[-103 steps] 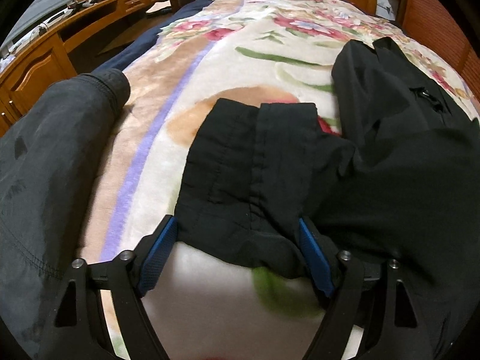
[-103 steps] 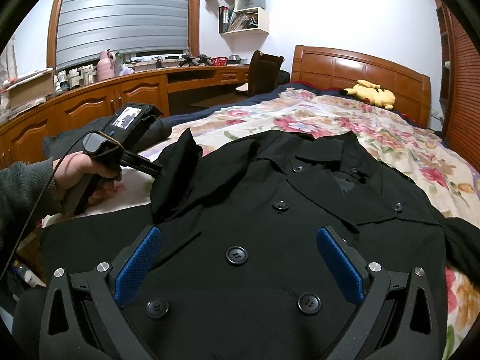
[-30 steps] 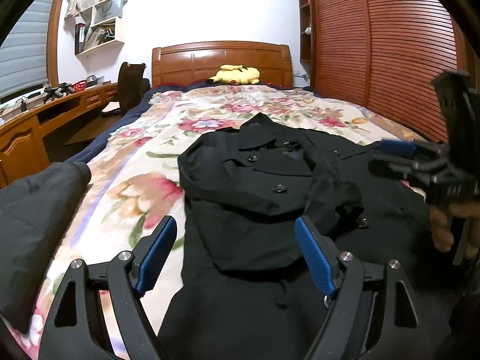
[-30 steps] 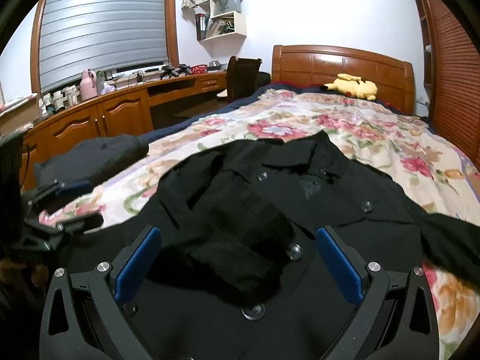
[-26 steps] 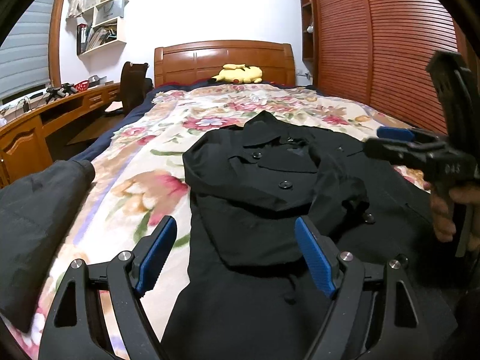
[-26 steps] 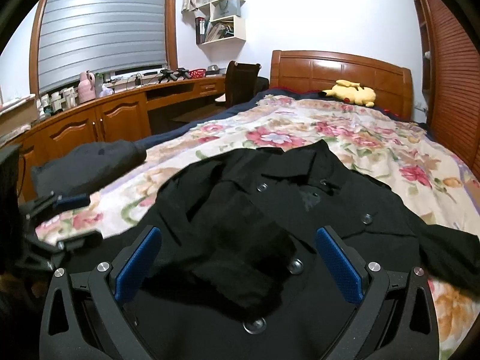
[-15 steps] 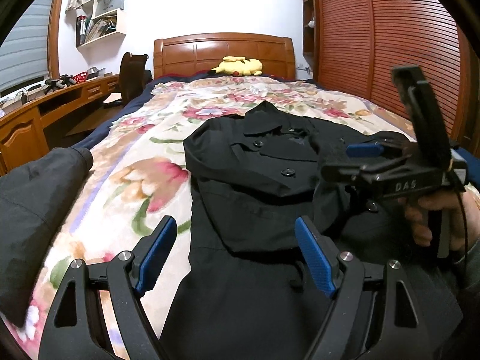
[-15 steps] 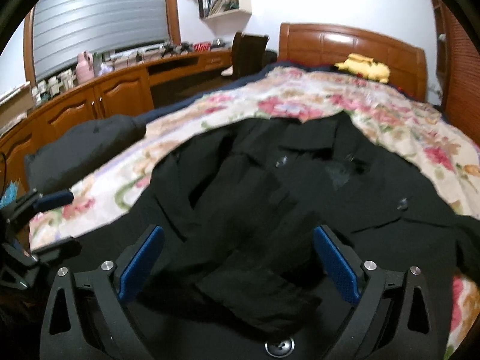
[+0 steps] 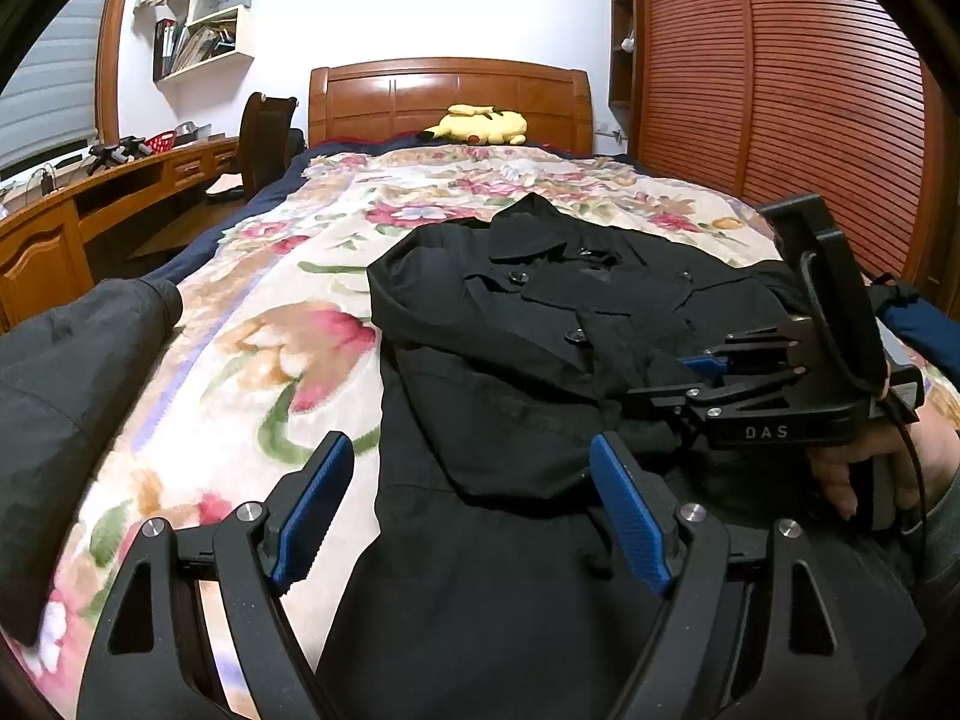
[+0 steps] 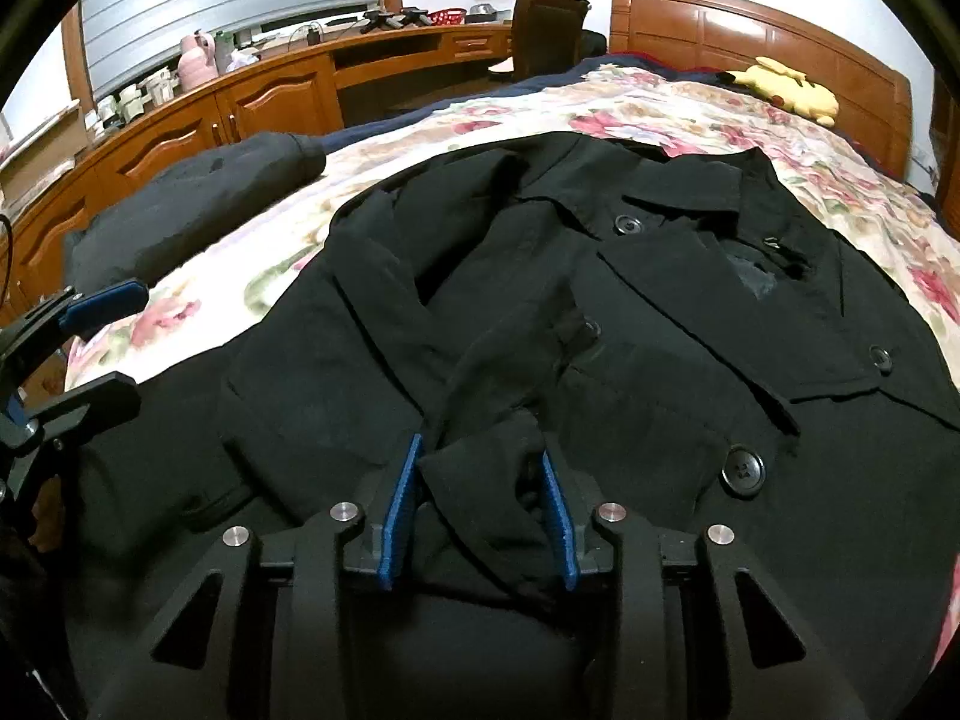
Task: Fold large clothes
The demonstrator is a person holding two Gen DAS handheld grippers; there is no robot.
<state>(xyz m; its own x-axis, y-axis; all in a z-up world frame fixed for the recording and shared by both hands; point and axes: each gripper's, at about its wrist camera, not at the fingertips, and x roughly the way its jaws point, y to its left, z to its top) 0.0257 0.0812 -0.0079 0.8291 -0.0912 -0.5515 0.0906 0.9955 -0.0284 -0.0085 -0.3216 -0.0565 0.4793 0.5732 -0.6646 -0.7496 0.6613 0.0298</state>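
Observation:
A black buttoned coat (image 9: 540, 324) lies front-up on the floral blanket (image 9: 252, 312) of a bed. One sleeve (image 10: 492, 408) is folded across the coat's front. My right gripper (image 10: 477, 504) is low over the coat, its jaws closing, and the bunched sleeve end fills the gap between the blue pads. In the left wrist view a hand holds that right gripper (image 9: 672, 384) at the coat's right side. My left gripper (image 9: 474, 510) hovers open above the coat's lower left part with nothing gripped. It also shows at the left edge of the right wrist view as the left gripper (image 10: 117, 345).
A dark grey jacket (image 9: 66, 372) lies on the bed's left edge. A yellow plush toy (image 9: 480, 123) rests by the wooden headboard (image 9: 450, 96). A wooden desk (image 10: 240, 96) with a chair runs along the left, and a slatted wardrobe (image 9: 780, 90) stands on the right.
My right gripper has come down and in over the coat, and its wide jaws have narrowed around the sleeve end. The left gripper has stayed in place, open.

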